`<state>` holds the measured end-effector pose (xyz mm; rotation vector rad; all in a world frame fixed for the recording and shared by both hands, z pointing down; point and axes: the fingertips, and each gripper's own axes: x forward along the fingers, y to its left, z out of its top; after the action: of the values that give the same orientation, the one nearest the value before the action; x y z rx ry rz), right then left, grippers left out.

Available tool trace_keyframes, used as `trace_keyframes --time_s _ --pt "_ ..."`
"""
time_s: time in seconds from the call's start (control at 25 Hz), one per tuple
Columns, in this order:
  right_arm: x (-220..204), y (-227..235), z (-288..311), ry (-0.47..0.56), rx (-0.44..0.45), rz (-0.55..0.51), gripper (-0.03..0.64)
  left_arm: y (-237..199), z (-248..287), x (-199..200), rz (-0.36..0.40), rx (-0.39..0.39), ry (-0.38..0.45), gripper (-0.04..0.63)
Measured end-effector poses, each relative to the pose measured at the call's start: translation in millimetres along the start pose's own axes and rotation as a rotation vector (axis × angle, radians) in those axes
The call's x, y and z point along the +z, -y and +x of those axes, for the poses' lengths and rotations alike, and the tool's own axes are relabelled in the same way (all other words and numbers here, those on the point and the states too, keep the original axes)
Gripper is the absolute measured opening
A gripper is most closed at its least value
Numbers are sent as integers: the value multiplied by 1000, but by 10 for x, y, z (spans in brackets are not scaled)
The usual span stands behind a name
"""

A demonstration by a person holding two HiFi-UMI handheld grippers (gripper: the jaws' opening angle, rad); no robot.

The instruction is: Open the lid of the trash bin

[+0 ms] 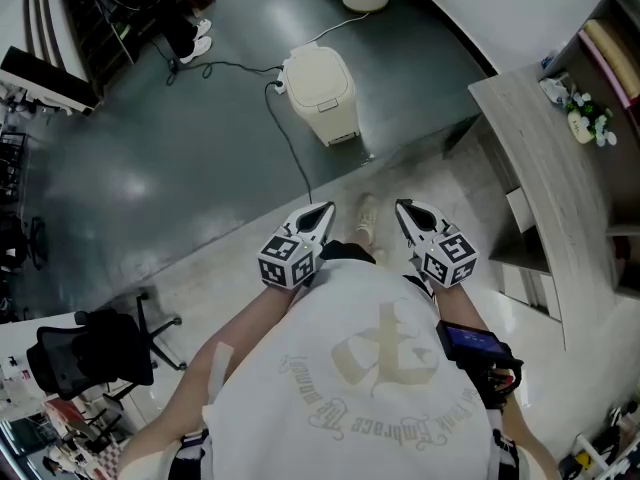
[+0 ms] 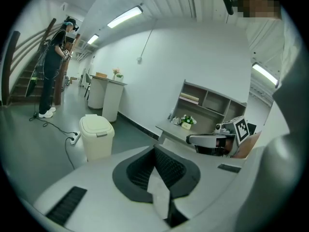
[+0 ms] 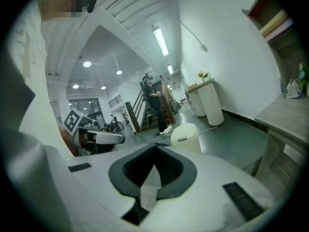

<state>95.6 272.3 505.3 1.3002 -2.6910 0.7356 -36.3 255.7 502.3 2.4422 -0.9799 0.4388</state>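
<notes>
1. At the lower left of the head view, a black chair [image 1: 95,353] stands on the pale floor [image 1: 200,288], well apart from the grippers.
2. Further up, on the dark floor [image 1: 150,158], a black cable [image 1: 285,133] runs from a white power strip [image 1: 281,81] just beside the bin down toward the pale floor.
3. The cream bin [image 1: 322,93] stands upright on the dark floor, ahead of the person and well apart from both grippers. Its lid [image 1: 318,71] lies flat and closed.
4. The left gripper [image 1: 325,211] sits close to the person's chest, tip forward. Its own view shows the jaws together with nothing between them, and the bin off to the left of the tips.
5. A shoe [image 1: 367,218] shows on the pale floor between the two grippers.
6. The right gripper [image 1: 402,208] is level with the left one, near it but apart. Its jaws are also together and empty, and its view has the bin beyond the tips, slightly to the right.
7. A dark device [image 1: 472,343] is strapped to the right forearm.
8. A grey desk [image 1: 540,168] fills the right side, with a small plant [image 1: 585,120] on it below the shelves [image 1: 610,48].
</notes>
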Motion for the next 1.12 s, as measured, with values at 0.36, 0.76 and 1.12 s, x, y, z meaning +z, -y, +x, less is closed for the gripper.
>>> trace_keyframes --time_s 0.36,0.76,1.12 --pt "13 -22 74 6 17 -1 5 -54 -62 -10 0 22 5 14" --pt "106 -58 275 4 76 21 5 -204 -126 31 -18 66 14 14" --pt "166 2 660 -20 101 -4 5 -559 -62 47 -59 98 21 14"
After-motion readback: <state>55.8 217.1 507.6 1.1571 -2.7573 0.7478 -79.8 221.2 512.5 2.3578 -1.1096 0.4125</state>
